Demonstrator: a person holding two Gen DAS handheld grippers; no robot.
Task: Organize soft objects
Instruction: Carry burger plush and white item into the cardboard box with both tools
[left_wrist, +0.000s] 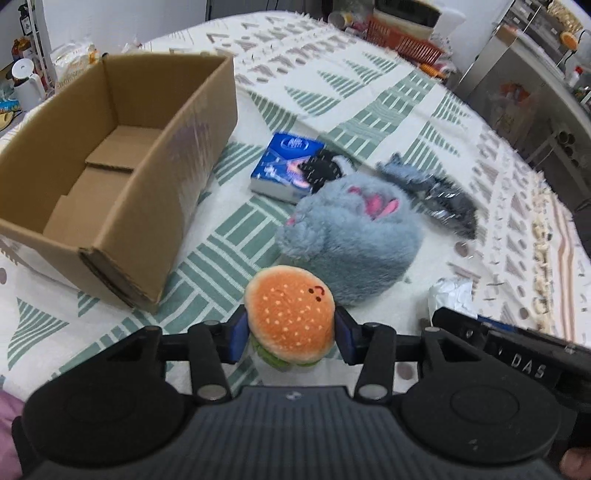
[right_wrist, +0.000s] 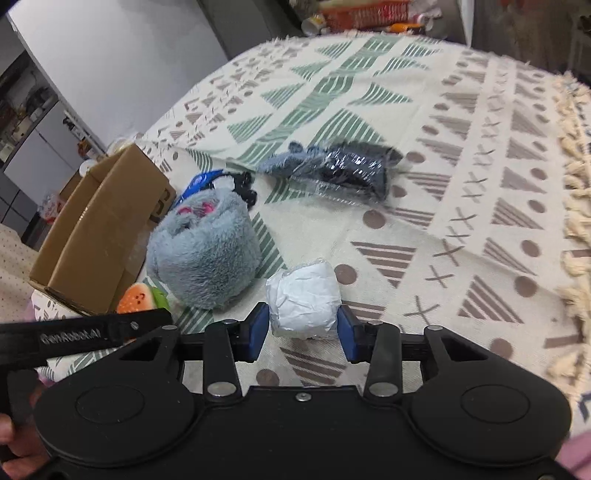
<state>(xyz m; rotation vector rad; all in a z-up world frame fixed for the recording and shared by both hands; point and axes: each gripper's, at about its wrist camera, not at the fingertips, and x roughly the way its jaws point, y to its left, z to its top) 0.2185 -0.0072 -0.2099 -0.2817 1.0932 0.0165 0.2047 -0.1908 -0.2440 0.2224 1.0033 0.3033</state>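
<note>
My left gripper is shut on a plush burger, held a little above the patterned cloth; the burger also shows in the right wrist view. My right gripper is shut on a crumpled white paper ball, which also shows in the left wrist view. A grey fluffy plush lies just beyond the burger, and it shows in the right wrist view left of the ball. An open, empty cardboard box stands to the left.
A blue tissue pack and a black item lie behind the plush. A dark bundle in clear plastic lies further right. The tablecloth's fringed edge runs along the right. Clutter and an orange basket stand at the far end.
</note>
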